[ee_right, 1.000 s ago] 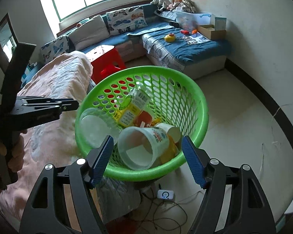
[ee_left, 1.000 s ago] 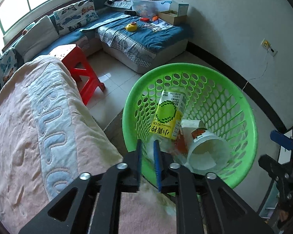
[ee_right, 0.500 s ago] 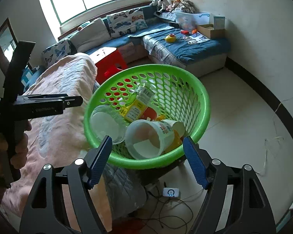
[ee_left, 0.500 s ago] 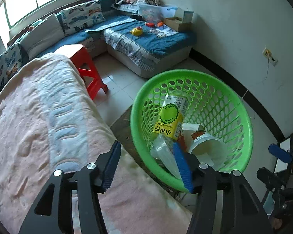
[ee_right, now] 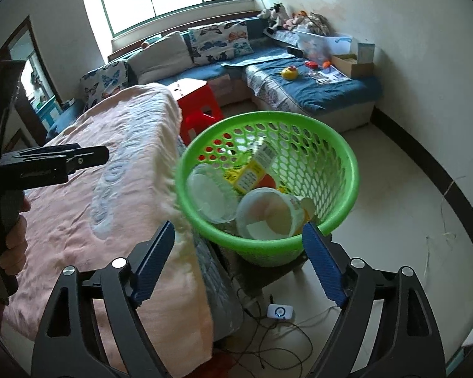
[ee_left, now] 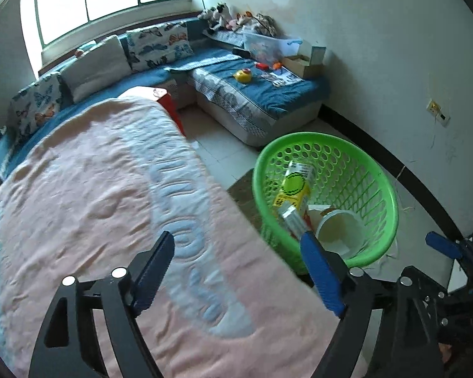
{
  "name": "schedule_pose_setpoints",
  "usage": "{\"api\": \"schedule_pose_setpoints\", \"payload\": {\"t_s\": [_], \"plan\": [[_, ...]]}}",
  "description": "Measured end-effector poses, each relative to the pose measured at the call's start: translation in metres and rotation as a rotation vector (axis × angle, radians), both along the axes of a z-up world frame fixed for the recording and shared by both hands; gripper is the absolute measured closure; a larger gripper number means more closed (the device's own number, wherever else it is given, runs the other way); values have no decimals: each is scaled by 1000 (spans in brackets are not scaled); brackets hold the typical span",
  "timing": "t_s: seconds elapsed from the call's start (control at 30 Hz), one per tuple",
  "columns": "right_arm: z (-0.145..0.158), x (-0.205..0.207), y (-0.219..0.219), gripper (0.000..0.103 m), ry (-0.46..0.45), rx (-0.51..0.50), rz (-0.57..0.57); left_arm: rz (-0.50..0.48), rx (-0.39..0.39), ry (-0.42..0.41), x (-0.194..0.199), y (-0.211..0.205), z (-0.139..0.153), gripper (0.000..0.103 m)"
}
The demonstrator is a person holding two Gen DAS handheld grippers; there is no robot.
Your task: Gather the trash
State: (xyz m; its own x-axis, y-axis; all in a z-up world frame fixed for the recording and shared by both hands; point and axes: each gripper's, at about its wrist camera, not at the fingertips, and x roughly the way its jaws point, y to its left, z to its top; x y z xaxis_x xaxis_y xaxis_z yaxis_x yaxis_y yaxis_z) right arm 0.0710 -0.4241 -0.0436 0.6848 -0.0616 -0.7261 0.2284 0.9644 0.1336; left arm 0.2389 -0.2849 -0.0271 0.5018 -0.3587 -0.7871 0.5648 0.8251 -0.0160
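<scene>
A green perforated basket (ee_left: 389, 186) (ee_right: 353, 170) holds trash: a yellow drink carton (ee_left: 291, 189) (ee_right: 249, 173), a white paper cup (ee_left: 340, 230) (ee_right: 265, 214) and a clear plastic cup (ee_right: 209, 197). My left gripper (ee_left: 236, 245) hovers over the pink blanket, left of the basket. Its jaws are opening and nothing is between them. It also shows side-on as the left gripper (ee_right: 78, 157) in the right wrist view. My right gripper (ee_right: 238, 233) hangs in front of the basket's near rim, jaws opening and empty.
A bed with a pink blanket (ee_left: 94, 189) (ee_right: 110, 163) stands beside the basket. Beyond are a red stool (ee_right: 198, 107) and a blue corner sofa (ee_left: 261, 94) with small items. A white device with cables (ee_right: 280, 311) lies on the tiled floor. A hand (ee_right: 12, 242) grips the left handle.
The left gripper went from nearly shut at the basket's rim to wide open, and drew back up and left over the bed. The right gripper pulled back slightly and widened.
</scene>
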Motion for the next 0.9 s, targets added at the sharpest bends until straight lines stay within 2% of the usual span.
{"api": "schedule_pose_setpoints", "payload": {"t_s": [0.27,0.47,0.9], "plan": [[7,-4,33,16,-18,-18,35,44,-8,-70,-24,47,16,14],[12,-10,54,14,-29,-23,47,90,-14,-110,-41,84,21,12],[35,-16,112,11,-85,-29,116,205,-49,-127,-72,165,26,8]]}}
